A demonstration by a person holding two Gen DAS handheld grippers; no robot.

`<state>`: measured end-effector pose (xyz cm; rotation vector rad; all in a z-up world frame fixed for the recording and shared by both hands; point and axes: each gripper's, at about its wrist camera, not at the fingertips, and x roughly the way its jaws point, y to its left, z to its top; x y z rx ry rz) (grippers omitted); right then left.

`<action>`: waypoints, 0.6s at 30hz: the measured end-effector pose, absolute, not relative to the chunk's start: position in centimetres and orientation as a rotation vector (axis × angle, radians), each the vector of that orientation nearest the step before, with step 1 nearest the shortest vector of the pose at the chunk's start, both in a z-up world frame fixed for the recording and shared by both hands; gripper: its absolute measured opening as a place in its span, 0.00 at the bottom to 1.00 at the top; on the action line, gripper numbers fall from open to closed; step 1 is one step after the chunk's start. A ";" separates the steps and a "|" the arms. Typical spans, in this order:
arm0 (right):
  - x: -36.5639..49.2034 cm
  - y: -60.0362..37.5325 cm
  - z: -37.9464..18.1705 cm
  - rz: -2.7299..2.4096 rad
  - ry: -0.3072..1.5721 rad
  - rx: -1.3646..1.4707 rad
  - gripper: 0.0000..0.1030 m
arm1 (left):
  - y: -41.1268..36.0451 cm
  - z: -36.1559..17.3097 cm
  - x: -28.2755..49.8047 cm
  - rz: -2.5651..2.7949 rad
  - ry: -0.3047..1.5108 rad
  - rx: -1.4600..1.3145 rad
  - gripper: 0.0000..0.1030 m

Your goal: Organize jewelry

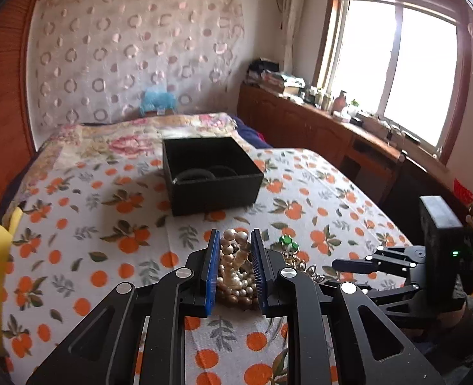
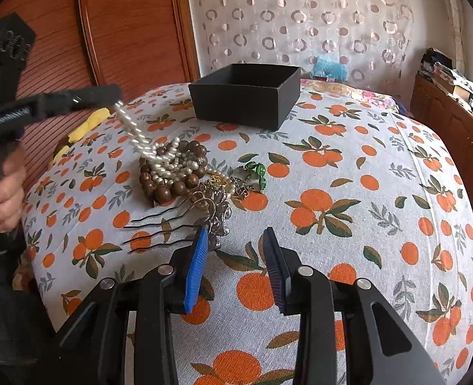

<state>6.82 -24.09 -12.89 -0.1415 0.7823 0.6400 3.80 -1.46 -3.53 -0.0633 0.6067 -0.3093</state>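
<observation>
while our left gripper (image 1: 235, 240) was clenched on the white pearl bead necklace (image 2: 130, 126), a strand ran taut from its jaws down to the tangled pile of brown wooden beads and pearls (image 2: 172, 170) on the orange-print bedsheet (image 2: 348, 224). our right gripper (image 2: 235, 240) hung released, nothing between its blue pads. beyond lay green bead jewelry (image 2: 257, 171) and black wavy hairpins (image 2: 159, 227). the square black box (image 1: 209, 173) held only some dark rings, so we judged most sorting remained.
</observation>
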 end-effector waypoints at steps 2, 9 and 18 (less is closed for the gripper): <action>7.1 -24.0 -12.8 0.638 0.787 -0.143 0.37 | -1.2 -3.2 3.4 -0.302 0.593 -0.062 0.18; 8.2 -23.2 -12.7 0.657 0.806 -0.146 0.37 | 0.3 -1.6 1.9 -0.279 0.542 -0.076 0.18; 9.4 -21.7 -13.2 0.712 0.862 -0.140 0.37 | 1.0 -0.9 1.2 -0.266 0.516 -0.077 0.18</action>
